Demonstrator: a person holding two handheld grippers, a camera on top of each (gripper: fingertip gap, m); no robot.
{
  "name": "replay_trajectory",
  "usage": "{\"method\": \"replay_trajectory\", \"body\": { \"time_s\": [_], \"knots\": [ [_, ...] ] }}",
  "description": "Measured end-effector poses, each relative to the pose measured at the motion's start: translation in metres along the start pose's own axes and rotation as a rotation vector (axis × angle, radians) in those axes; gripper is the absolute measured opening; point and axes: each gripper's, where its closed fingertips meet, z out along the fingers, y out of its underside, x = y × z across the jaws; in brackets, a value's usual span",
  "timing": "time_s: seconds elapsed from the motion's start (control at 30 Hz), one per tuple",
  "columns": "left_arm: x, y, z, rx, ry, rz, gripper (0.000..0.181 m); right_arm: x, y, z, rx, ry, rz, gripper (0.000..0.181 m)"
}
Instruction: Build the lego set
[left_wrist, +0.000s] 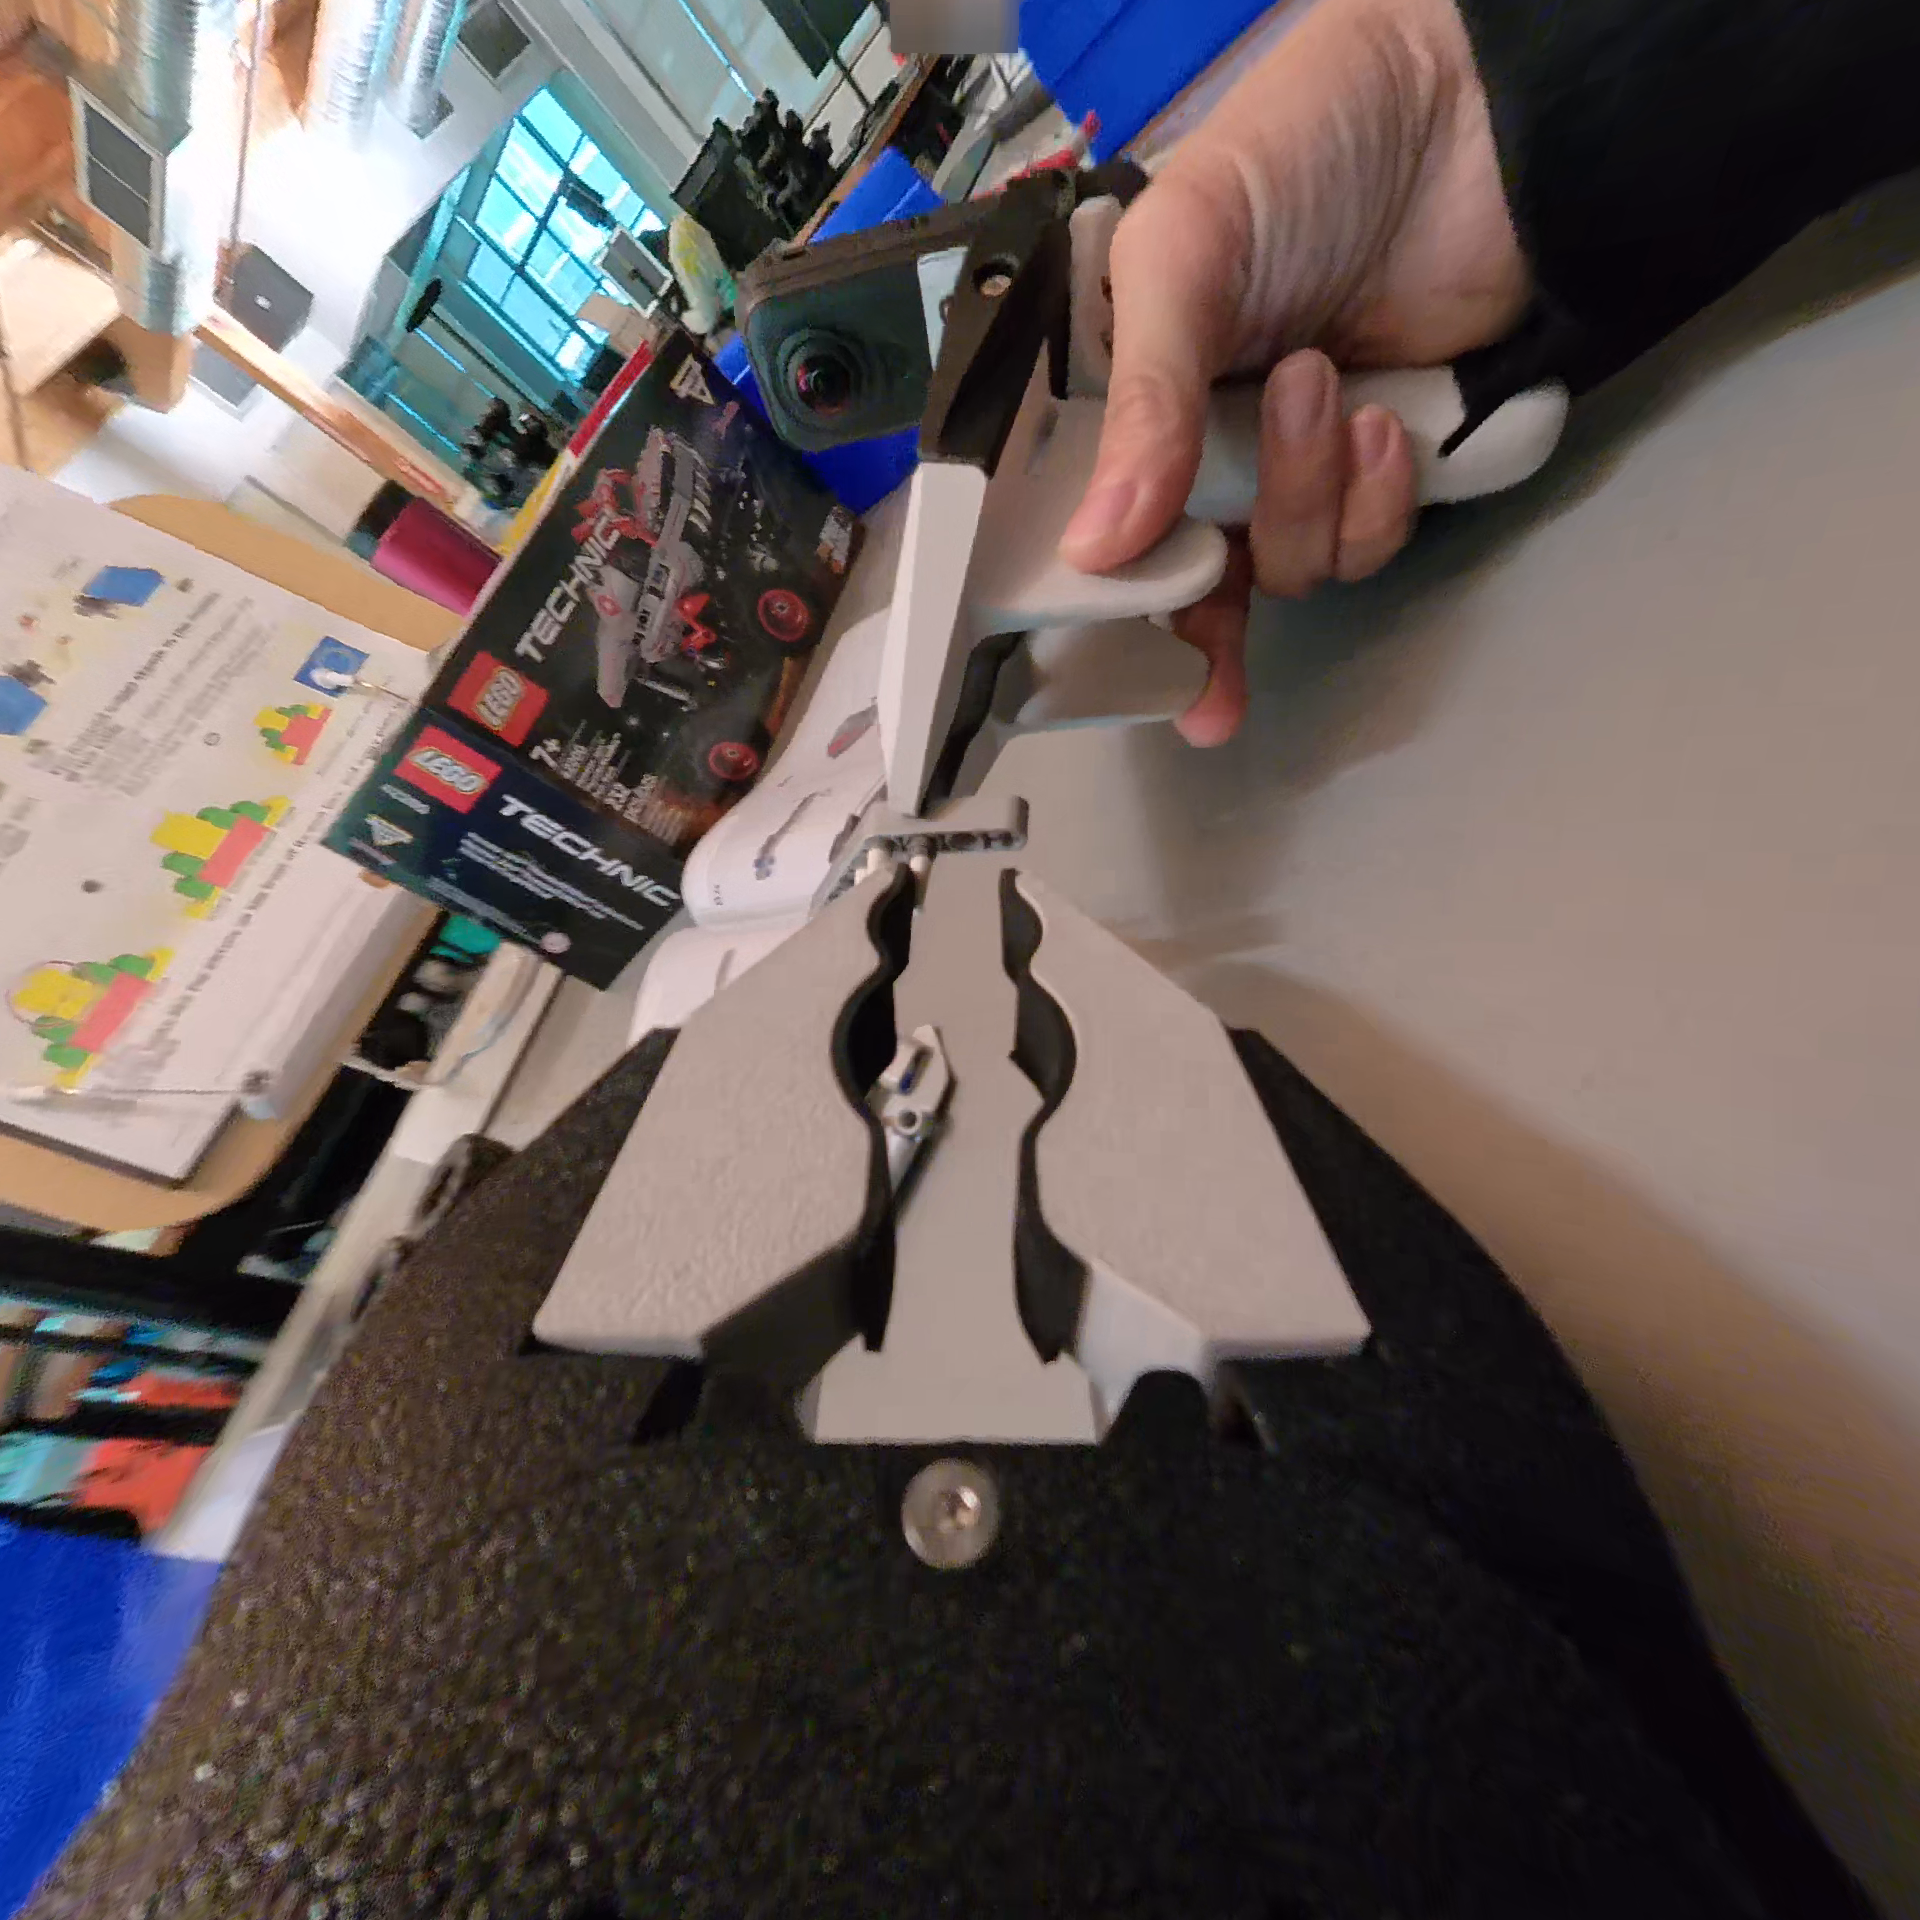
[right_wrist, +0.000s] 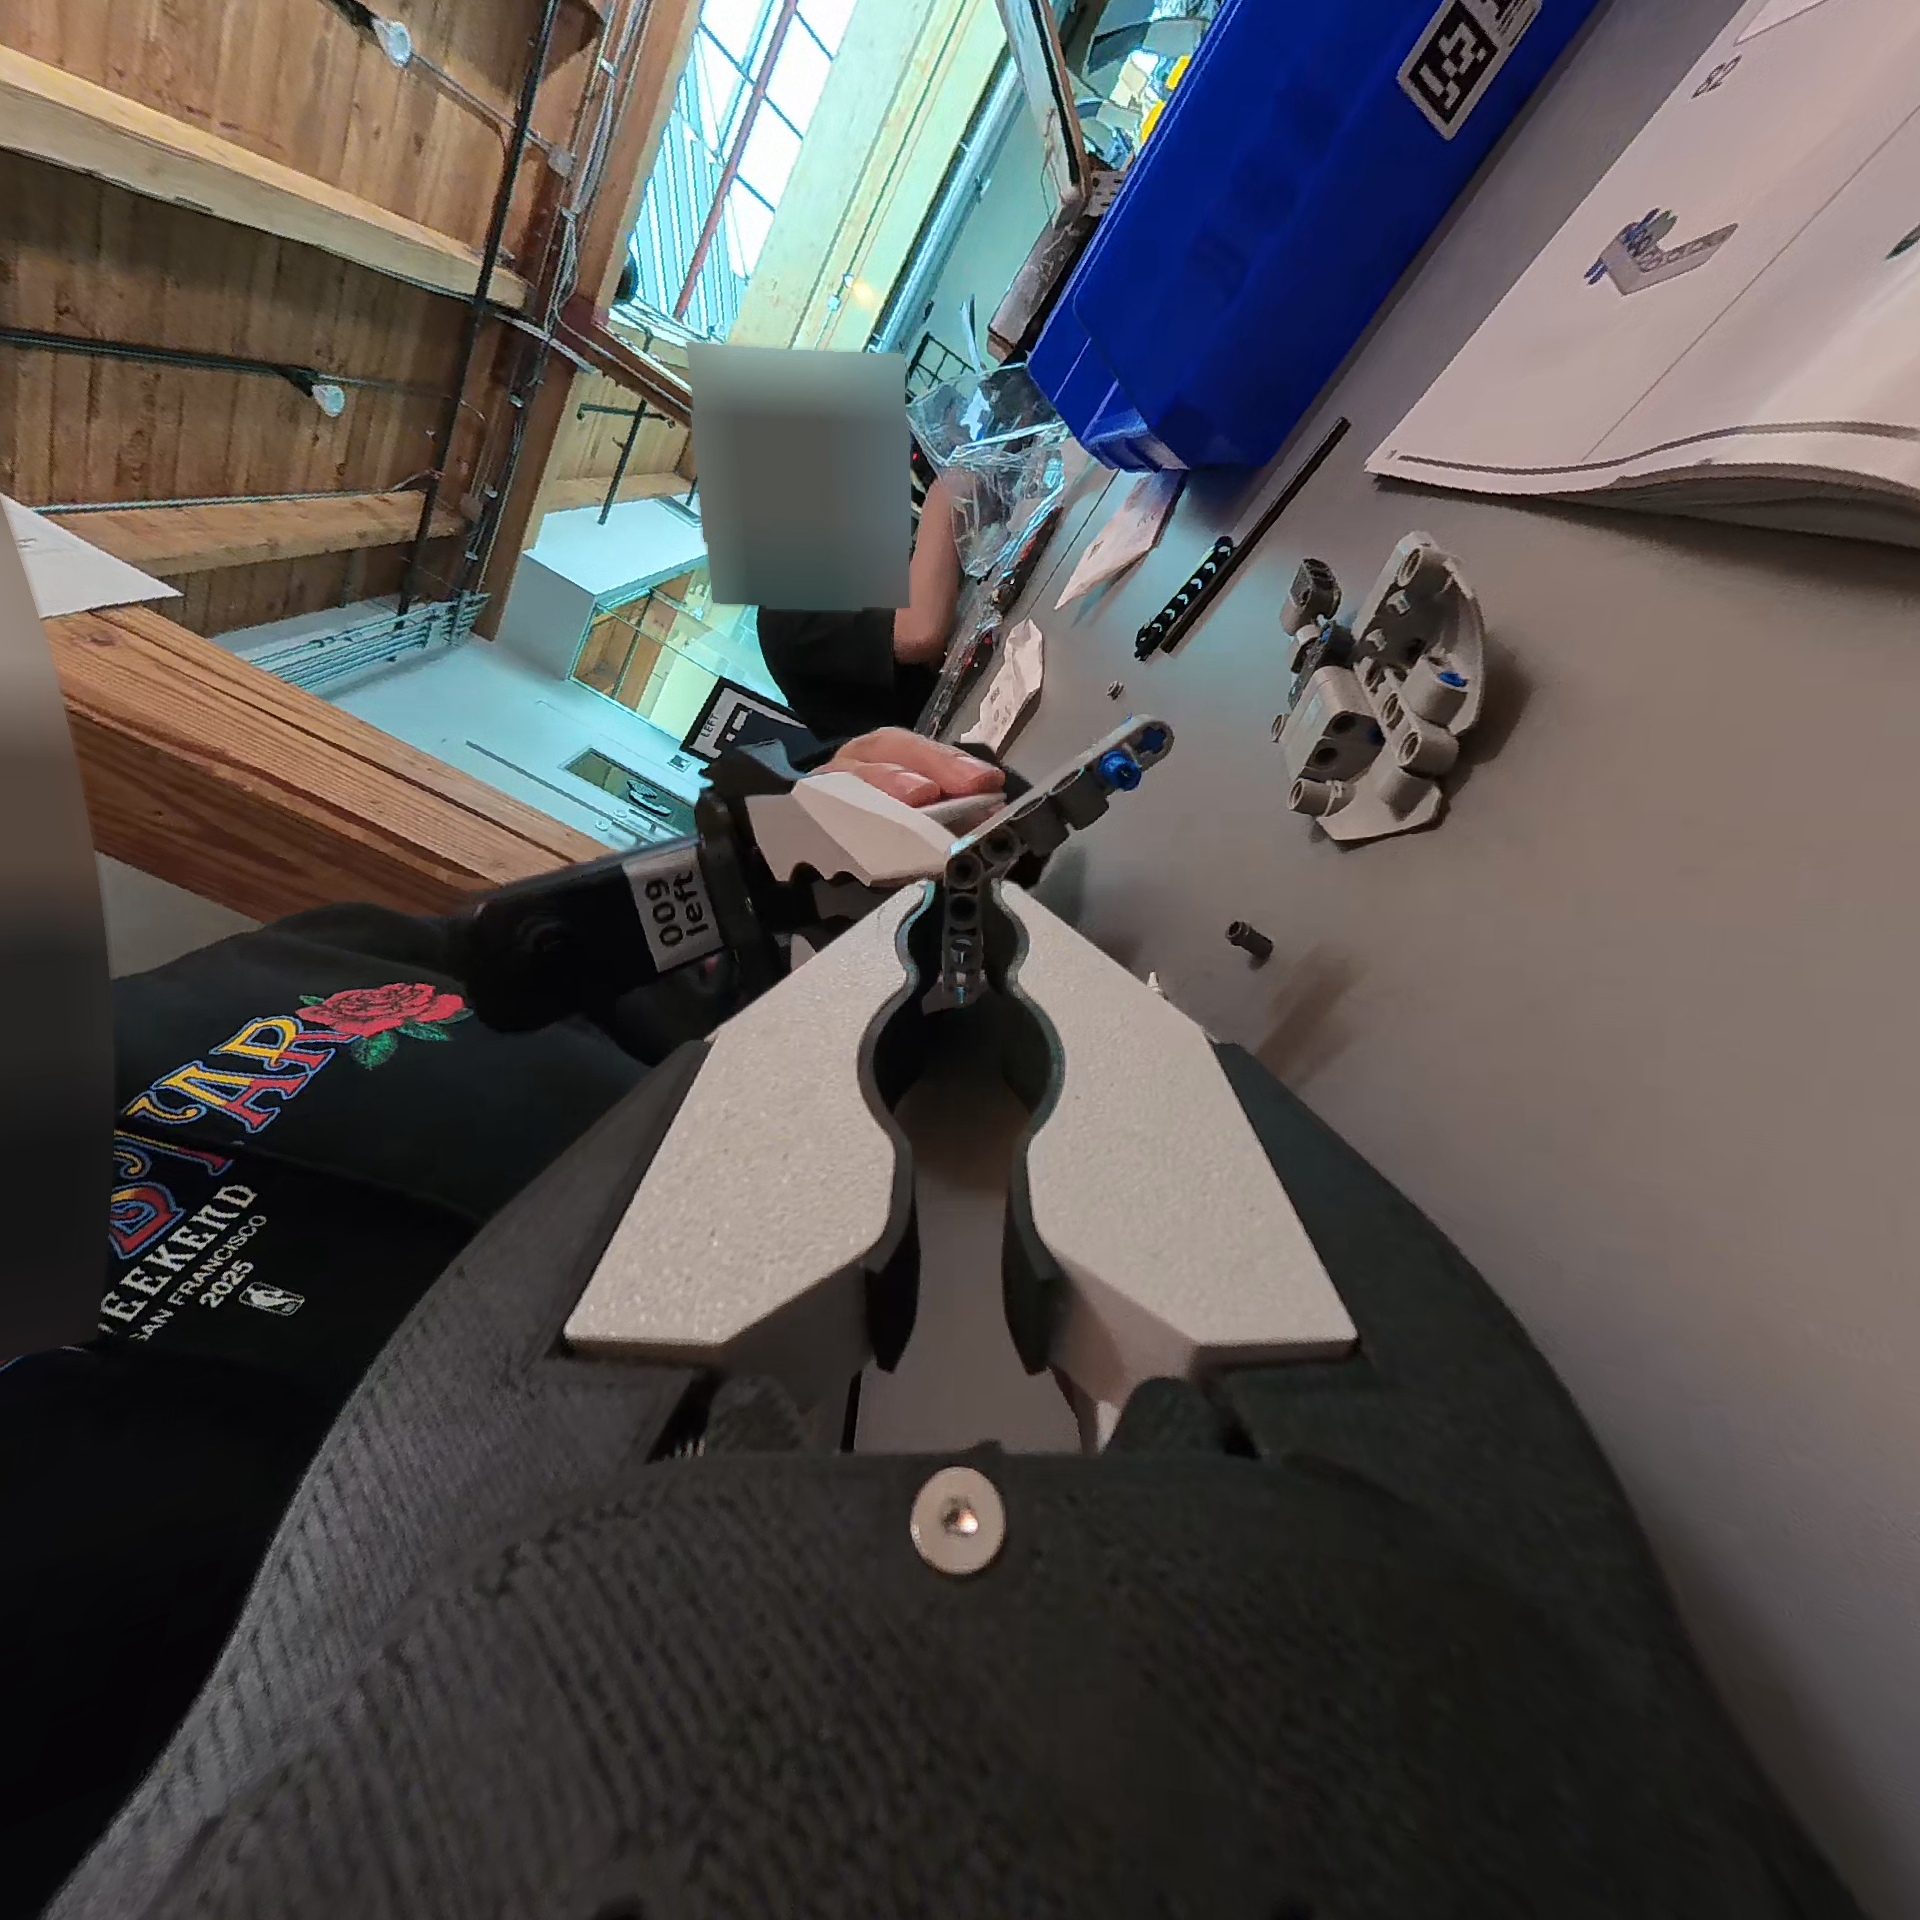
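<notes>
Right wrist view: right tongs (right_wrist: 961, 940) clamp a dark beam (right_wrist: 964, 925); left tongs (right_wrist: 883, 831) grip its grey pinned arm (right_wrist: 1081, 774) above the table (right_wrist: 1558, 1039).

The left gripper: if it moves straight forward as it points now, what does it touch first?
Probably the grey lego beam held by the right gripper, just beyond the left gripper; depth is uncertain.

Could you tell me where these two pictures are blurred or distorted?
Left wrist view: strong wide-angle bending, with the booklet and far room smeared, the left gripper sharp. Right wrist view: a soft grey smear along the left edge, the grey assembly crisp.
</notes>
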Motion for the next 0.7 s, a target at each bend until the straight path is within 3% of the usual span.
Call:
{"method": "replay_trajectory", "body": {
  "time_s": [0.1, 0.2, 0.43, 0.7],
  "knots": [
    [-0.008, 0.003, -0.006, 0.008, -0.033, -0.052, 0.008, 0.003, -0.005, -0.002, 0.031, 0.015, 0.005, 0.005],
    [-0.011, 0.002, -0.011, 0.008, -0.081, 0.024, 0.003, 0.002, -0.012, -0.007, 0.085, 0.002, 0.020, 0.005],
    [-0.003, 0.002, -0.004, -0.051, -0.111, 0.205, 0.004, 0.005, -0.003, -0.001, 0.024, 0.037, 0.000, 0.006],
    [-0.007, 0.004, -0.004, -0.072, -0.149, 0.252, 0.003, 0.007, 0.001, 0.002, -0.010, 0.043, 0.002, 0.005]
  ]
}}
